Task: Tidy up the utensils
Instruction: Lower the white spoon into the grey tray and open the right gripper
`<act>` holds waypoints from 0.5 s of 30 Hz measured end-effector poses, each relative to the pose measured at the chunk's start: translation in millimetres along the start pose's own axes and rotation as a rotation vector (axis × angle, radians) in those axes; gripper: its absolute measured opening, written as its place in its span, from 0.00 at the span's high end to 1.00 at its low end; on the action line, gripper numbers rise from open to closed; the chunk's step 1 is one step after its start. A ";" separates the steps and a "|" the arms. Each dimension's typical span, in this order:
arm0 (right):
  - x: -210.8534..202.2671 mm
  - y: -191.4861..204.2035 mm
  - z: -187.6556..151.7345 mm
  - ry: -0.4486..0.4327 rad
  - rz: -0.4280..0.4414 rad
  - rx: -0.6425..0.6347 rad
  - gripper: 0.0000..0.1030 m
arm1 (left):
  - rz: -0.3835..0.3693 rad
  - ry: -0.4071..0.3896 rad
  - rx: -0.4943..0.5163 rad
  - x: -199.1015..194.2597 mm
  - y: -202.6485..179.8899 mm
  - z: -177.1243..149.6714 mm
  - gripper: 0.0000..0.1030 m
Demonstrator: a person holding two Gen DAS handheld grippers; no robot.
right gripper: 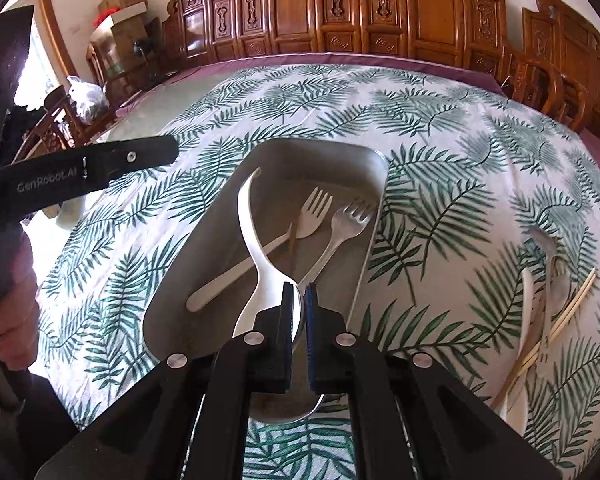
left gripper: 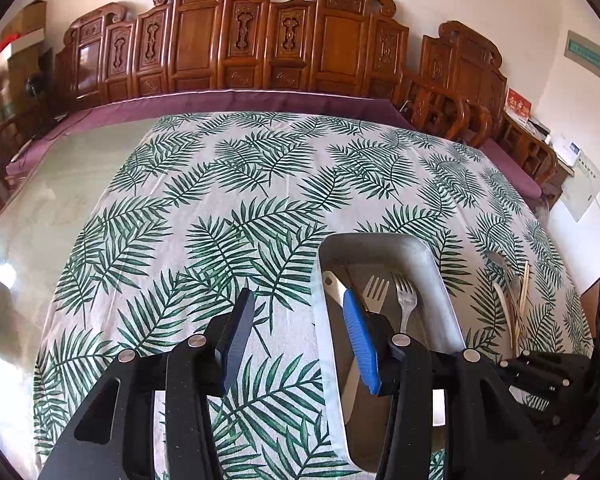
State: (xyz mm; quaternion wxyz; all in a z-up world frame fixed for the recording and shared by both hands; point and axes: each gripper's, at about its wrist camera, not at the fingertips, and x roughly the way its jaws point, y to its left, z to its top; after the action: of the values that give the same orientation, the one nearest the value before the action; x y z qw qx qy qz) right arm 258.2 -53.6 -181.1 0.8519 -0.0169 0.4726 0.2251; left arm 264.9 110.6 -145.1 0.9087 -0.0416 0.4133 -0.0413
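A metal tray (left gripper: 374,242) sits on the leaf-print cloth and holds a white spoon (right gripper: 246,216), a cream fork (right gripper: 314,206) and a metal fork (right gripper: 350,216). My left gripper (left gripper: 300,332) is open. One finger hangs over the cloth and the blue-padded finger over the tray's left rim, with nothing between them. The white spoon's handle (left gripper: 332,282) shows just beyond the blue pad. My right gripper (right gripper: 299,306) hovers over the near end of the tray (right gripper: 300,156), shut on a metal spoon (right gripper: 288,412) whose bowl shows below the fingers.
Loose utensils lie on the cloth right of the tray: a metal spoon (right gripper: 548,246), a white knife (right gripper: 526,304) and chopsticks (right gripper: 572,308). The left gripper's black finger (right gripper: 132,156) and a hand (right gripper: 8,308) are at the left. Carved wooden chairs (left gripper: 260,40) line the far edge.
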 end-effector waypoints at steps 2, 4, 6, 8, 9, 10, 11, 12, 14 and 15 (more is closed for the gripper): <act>-0.7 1.2 -1.2 0.004 0.019 0.004 0.91 | -0.001 0.000 0.001 0.0 -0.2 -0.1 0.57; -1.7 2.8 -3.1 0.007 0.034 0.002 0.90 | -0.001 0.000 0.002 -0.6 -0.4 0.2 0.57; -2.8 4.4 -5.7 0.012 0.058 0.003 0.89 | -0.001 0.000 0.001 -0.4 -0.5 0.1 0.57; -4.4 5.8 -7.2 0.012 0.072 0.000 0.89 | -0.001 0.000 0.001 -0.4 -0.5 0.1 0.57; -5.5 6.7 -8.2 0.011 0.082 -0.006 0.88 | -0.001 0.000 0.001 -0.4 -0.5 0.1 0.57; -6.9 7.4 -9.2 0.008 0.086 -0.012 0.88 | -0.001 0.002 0.002 -0.5 -0.7 0.1 0.57; -8.2 7.2 -9.2 0.005 0.086 -0.016 0.88 | -0.002 0.002 0.003 -1.1 -1.3 0.0 0.57; -10.2 6.3 -9.4 -0.002 0.089 -0.019 0.87 | -0.002 0.001 0.005 -1.7 -1.9 0.0 0.57; -16.9 3.0 -10.0 -0.022 0.106 -0.020 0.87 | -0.002 -0.002 0.005 -2.5 -2.8 0.1 0.57; -20.9 0.4 -9.4 -0.033 0.116 -0.018 0.87 | -0.003 -0.004 0.006 -3.2 -3.4 0.1 0.57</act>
State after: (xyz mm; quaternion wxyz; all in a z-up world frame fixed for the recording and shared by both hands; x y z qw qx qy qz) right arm 241.1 -63.2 -169.3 0.8448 0.0065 0.4568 0.2784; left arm 262.8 107.5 -142.2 0.9096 -0.0395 0.4114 -0.0440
